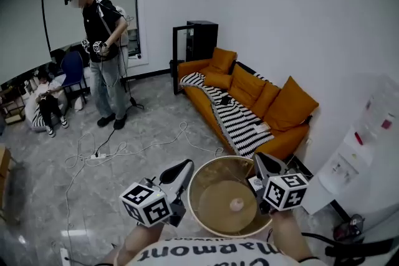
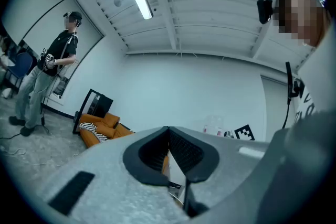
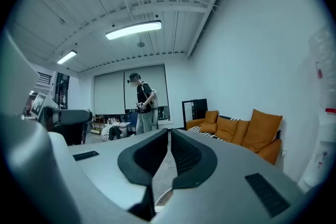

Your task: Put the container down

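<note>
Hanging above the floor (image 1: 149, 128), the round tan container (image 1: 201, 196) sits between the two grippers. The left gripper (image 1: 184, 166) is pinched on its left rim, the right gripper (image 1: 262, 162) on its right rim, each with jaws nearly together on the thin wall.

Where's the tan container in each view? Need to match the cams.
Head view: container at bottom centre, seen from above.
Left gripper view: only a tan sliver in the gap between the jaws, likely its wall.
Right gripper view: a short curve of its rim low down, under the jaws.
Shared landmark: orange sofa, in all three.
</note>
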`<state>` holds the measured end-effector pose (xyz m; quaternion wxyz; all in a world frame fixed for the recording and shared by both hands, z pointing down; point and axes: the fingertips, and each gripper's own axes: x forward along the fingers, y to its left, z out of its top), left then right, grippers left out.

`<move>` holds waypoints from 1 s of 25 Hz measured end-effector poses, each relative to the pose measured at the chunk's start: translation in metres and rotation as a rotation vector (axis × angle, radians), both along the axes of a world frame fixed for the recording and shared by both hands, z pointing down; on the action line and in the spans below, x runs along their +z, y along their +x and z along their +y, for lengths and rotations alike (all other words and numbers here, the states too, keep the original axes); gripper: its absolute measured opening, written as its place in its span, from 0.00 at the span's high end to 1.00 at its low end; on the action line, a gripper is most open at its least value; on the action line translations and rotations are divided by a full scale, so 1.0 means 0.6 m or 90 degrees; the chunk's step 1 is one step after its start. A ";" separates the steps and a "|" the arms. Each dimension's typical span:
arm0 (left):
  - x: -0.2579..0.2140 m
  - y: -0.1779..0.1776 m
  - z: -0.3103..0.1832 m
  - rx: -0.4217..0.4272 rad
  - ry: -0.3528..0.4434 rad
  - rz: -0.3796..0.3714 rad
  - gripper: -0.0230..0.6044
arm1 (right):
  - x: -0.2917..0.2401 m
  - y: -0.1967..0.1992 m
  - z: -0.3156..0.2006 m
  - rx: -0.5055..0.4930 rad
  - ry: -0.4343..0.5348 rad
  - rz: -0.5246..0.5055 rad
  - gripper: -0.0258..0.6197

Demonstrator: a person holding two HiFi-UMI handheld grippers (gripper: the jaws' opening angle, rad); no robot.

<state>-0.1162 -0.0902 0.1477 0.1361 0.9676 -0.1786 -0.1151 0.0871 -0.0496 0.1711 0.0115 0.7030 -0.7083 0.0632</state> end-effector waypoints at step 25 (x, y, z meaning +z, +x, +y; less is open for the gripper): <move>0.056 -0.183 0.212 0.037 -0.047 -0.020 0.94 | 0.086 -0.168 0.241 0.061 -0.088 -0.008 0.92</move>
